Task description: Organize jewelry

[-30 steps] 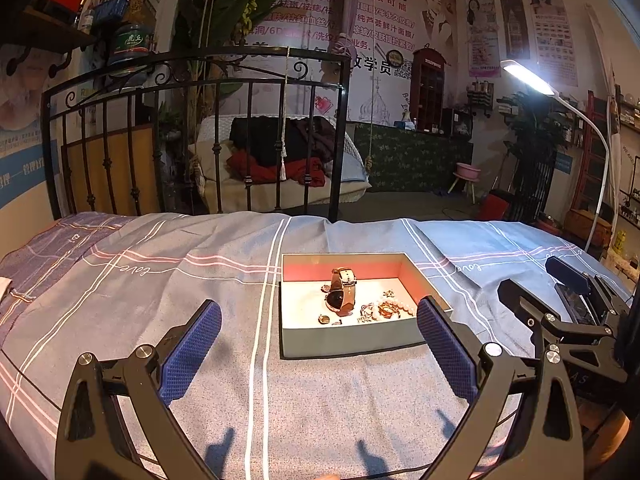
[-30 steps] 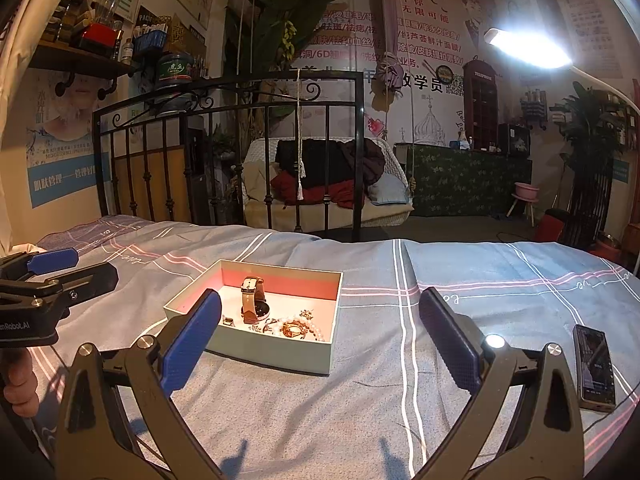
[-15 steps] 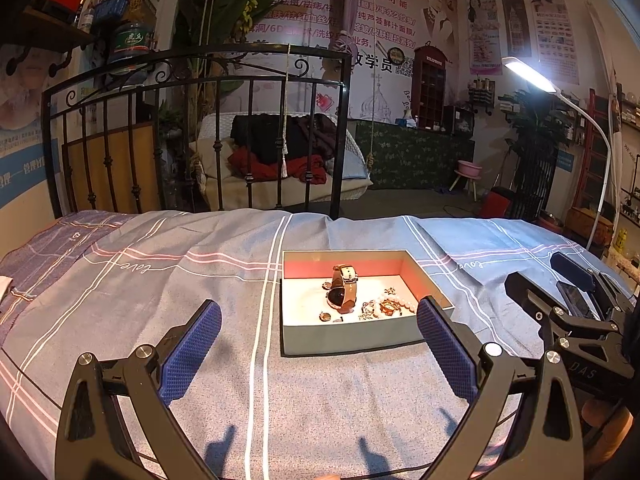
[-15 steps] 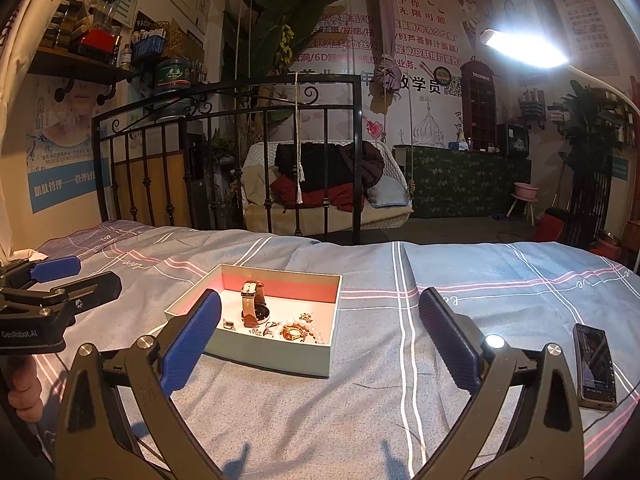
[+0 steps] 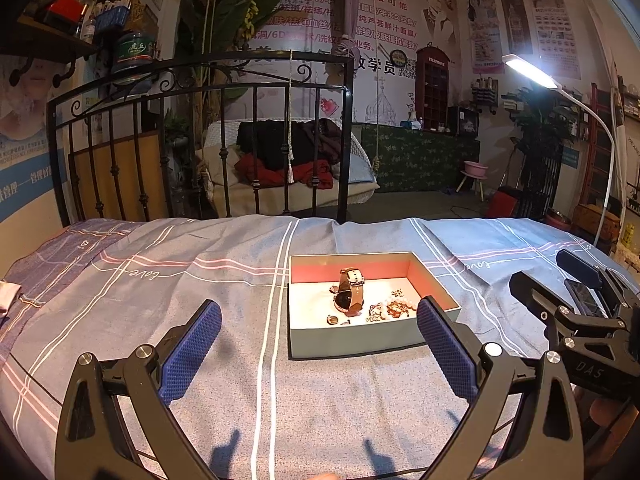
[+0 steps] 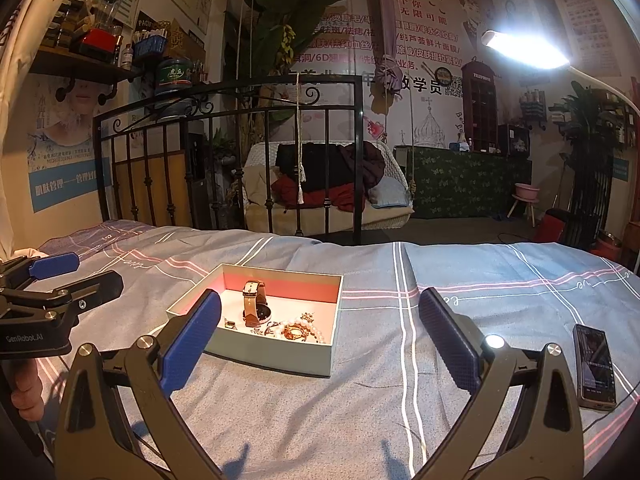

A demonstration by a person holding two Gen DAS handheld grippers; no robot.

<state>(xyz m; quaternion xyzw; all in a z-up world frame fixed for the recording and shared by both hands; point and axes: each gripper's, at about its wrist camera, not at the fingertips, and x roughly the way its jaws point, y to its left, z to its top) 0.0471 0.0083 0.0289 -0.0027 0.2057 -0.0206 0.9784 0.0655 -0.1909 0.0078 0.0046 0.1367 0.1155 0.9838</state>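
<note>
An open grey-green box (image 5: 352,346) with a pink inner wall sits on the bed; it also shows in the right wrist view (image 6: 272,354). Inside it lie a watch with a tan strap (image 5: 350,294) (image 6: 254,306), a pearl bracelet with tangled chains (image 5: 390,309) (image 6: 298,330) and small earrings. My left gripper (image 5: 318,344) is open and empty, just short of the box. My right gripper (image 6: 320,340) is open and empty, to the box's right and nearer me.
A grey-blue striped bedsheet (image 5: 180,292) covers the bed. A black iron bed frame (image 5: 200,92) stands at the far end. A phone (image 6: 594,366) lies on the sheet at the right. A bright lamp (image 6: 524,50) hangs over the right side.
Both grippers have drifted slightly; the box sits a touch lower in the right wrist view. Both stay open and empty.
</note>
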